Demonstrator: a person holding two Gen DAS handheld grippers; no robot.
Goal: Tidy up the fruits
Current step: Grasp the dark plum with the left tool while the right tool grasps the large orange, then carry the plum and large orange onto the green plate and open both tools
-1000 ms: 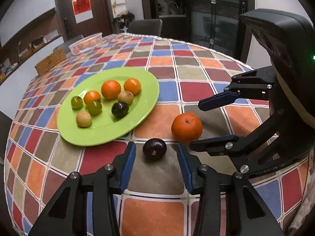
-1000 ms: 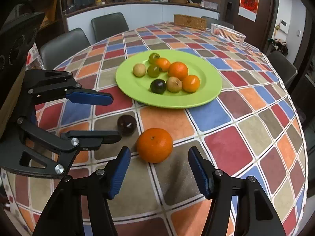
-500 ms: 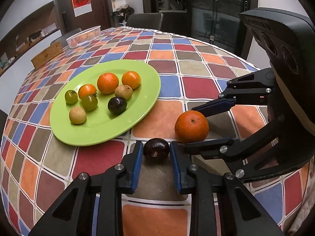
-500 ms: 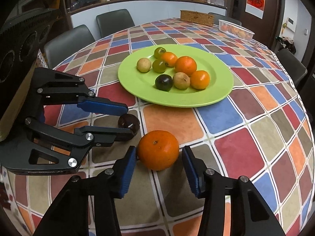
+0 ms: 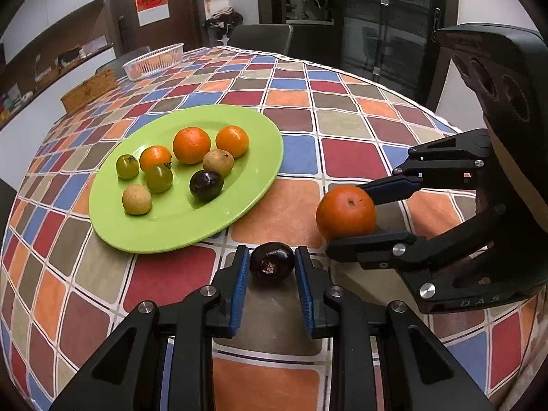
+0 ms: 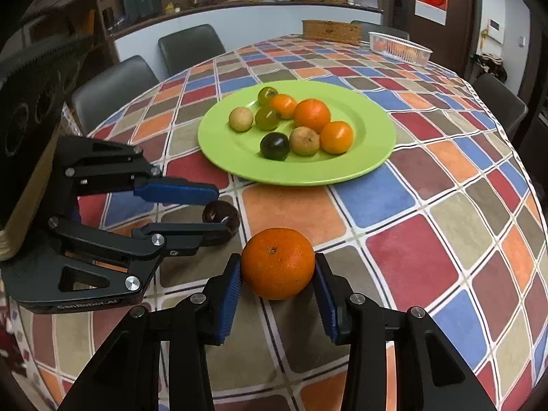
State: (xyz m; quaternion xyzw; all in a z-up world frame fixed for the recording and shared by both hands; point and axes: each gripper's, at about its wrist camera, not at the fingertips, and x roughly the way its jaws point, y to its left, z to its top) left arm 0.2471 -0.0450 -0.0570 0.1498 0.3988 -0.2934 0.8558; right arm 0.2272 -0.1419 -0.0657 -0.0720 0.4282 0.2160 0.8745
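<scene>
A green plate [image 5: 253, 185] [image 6: 370, 157] on the checkered tablecloth holds several small fruits: oranges, green ones, tan ones and a dark plum. My left gripper [image 5: 270, 263] is shut on a dark purple plum [image 5: 271, 261] just in front of the plate; it also shows in the right wrist view [image 6: 221, 217]. My right gripper [image 6: 278, 267] is shut on a large orange [image 6: 278, 263], to the right of the plum; the orange also shows in the left wrist view [image 5: 346, 211]. Both fruits are at or just above the cloth.
A white plastic basket [image 5: 154, 61] [image 6: 399, 48] and a wicker box [image 5: 90, 89] [image 6: 331, 31] stand at the far side of the round table. Dark chairs [image 6: 113, 92] ring the table. The two grippers are close side by side.
Both grippers moved forward and closed: the left one onto the dark plum, the right one onto the large orange. The fruits on the plate have not moved.
</scene>
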